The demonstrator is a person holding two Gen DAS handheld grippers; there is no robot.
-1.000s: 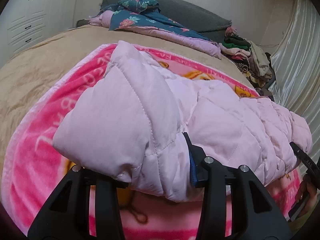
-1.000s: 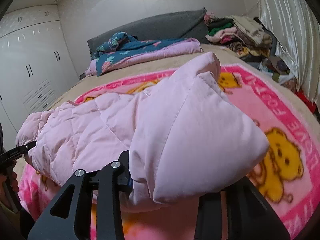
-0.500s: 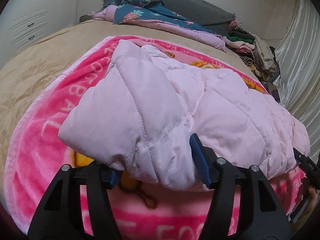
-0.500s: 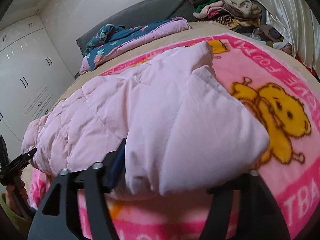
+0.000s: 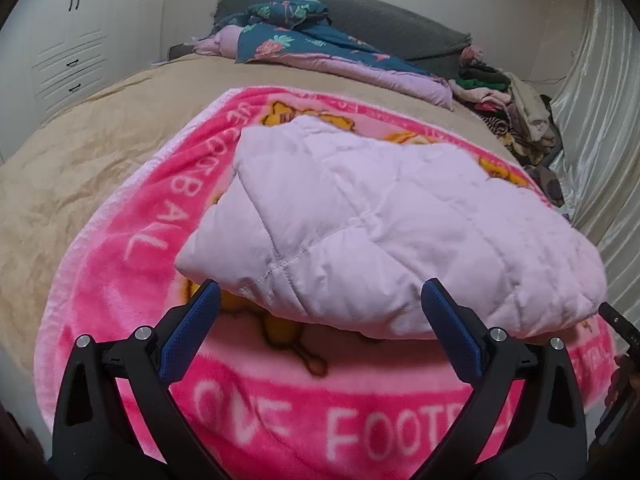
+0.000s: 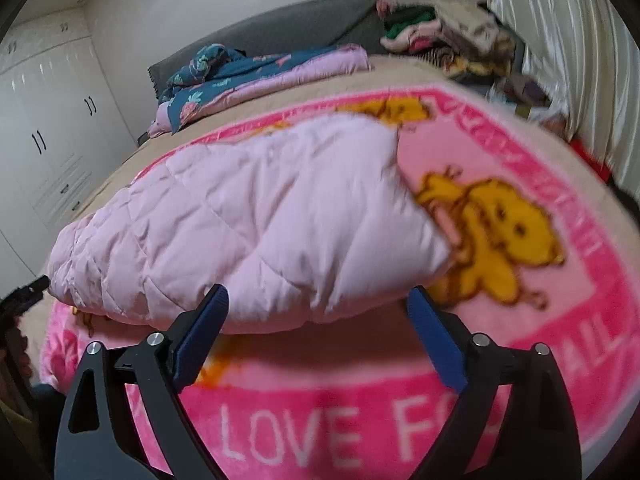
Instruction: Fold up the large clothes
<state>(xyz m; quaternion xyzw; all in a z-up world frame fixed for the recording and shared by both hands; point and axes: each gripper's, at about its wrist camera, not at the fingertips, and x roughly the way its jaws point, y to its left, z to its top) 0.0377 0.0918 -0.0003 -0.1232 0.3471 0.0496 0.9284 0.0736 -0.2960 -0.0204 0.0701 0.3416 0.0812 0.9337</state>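
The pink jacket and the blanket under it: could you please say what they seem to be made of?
Jacket: smooth, matte woven shell, probably nylon or polyester, with soft filling; stitched quilt lines and puffy panels show it. Blanket: plush fleece, likely synthetic; fuzzy pile and soft-edged printed letters.

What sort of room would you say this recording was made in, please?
Most likely a bedroom at home. A wide bed with a grey headboard fills the view, a white wardrobe stands along the wall, and loose clothes are heaped by the curtain.
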